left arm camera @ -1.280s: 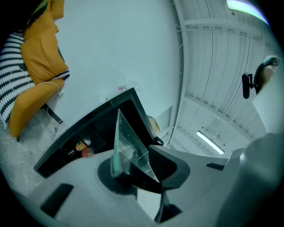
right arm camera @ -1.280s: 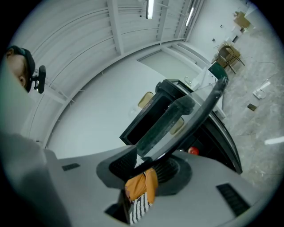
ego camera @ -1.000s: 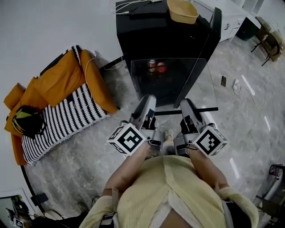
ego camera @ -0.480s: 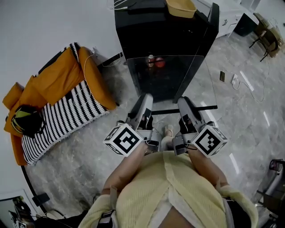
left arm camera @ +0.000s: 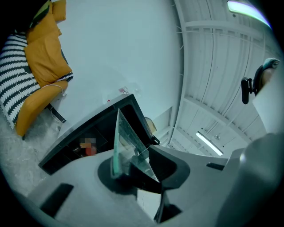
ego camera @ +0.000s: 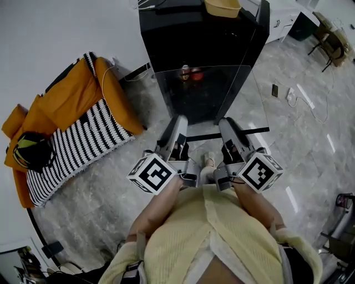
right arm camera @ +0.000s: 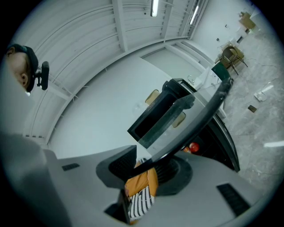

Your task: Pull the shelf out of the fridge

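A clear glass shelf (ego camera: 233, 100) with a black front trim (ego camera: 249, 132) hangs level in front of the black mini fridge (ego camera: 188, 33), out of its open cavity. My left gripper (ego camera: 181, 122) is shut on the shelf's near edge at the left. My right gripper (ego camera: 226, 123) is shut on the same edge at the right. In the left gripper view the glass pane (left arm camera: 122, 142) runs edge-on between the jaws of the left gripper (left arm camera: 133, 156). In the right gripper view the dark trim (right arm camera: 195, 124) crosses between the jaws of the right gripper (right arm camera: 148, 160). Red cans (ego camera: 191, 74) show inside the fridge.
The fridge door (ego camera: 259, 25) stands open at the right, and a yellow bowl (ego camera: 222, 6) sits on top. An orange and striped cushion seat (ego camera: 83, 122) lies on the floor to the left. A phone (ego camera: 275, 90) and cables (ego camera: 302, 100) lie on the floor to the right.
The fridge has slid a little farther up the head view, away from the grippers, with the shelf staying in both grips. Neither gripper's hold has changed.
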